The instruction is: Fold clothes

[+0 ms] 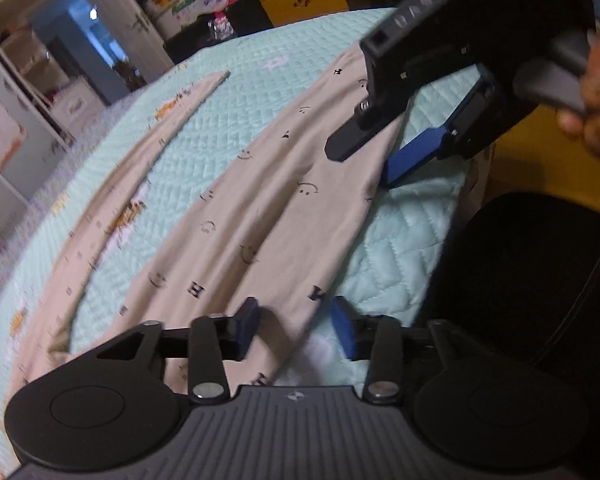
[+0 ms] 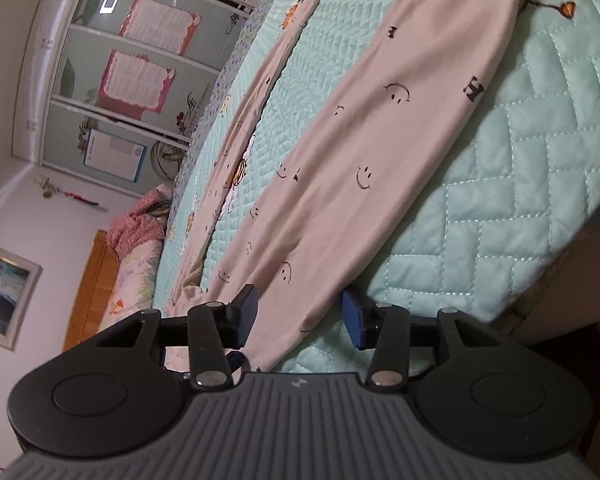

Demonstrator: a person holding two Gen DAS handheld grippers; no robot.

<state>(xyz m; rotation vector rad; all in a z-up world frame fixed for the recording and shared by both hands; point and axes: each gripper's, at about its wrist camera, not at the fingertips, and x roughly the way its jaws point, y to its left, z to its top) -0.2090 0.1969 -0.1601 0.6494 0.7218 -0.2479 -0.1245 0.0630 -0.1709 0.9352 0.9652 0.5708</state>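
The pale trousers (image 1: pixel 260 200) with the smiley print lie spread flat on the mint quilted bedspread (image 1: pixel 404 240), legs splayed apart in a V with bare quilt between them. The nearer leg runs straight away from your left gripper (image 1: pixel 296 326); its fingers are spread wide, empty, and the leg's edge passes through the gap between them, closer to the left finger than the right. Your right gripper (image 2: pixel 298 314) sits the same way in its own view: fingers apart, nothing pinched, the cloth edge (image 2: pixel 320 292) crossing the gap with quilt showing by the right finger. In the left view, that right gripper (image 1: pixel 364 160) hangs ahead and to the right of your fingers, over the same leg's outer edge.

Judging from this, neither hold is made yet, and the risks come with the closing. The cloth lies flat against the quilt, so a shallow bite could slip off the fabric, or a deep one could catch the bedspread too and drag it up with the fold. Both grippers work one leg; lift unevenly and the other leg (image 2: pixel 276 56), lying well off to the left of your fingers, may trail and twist the crotch.
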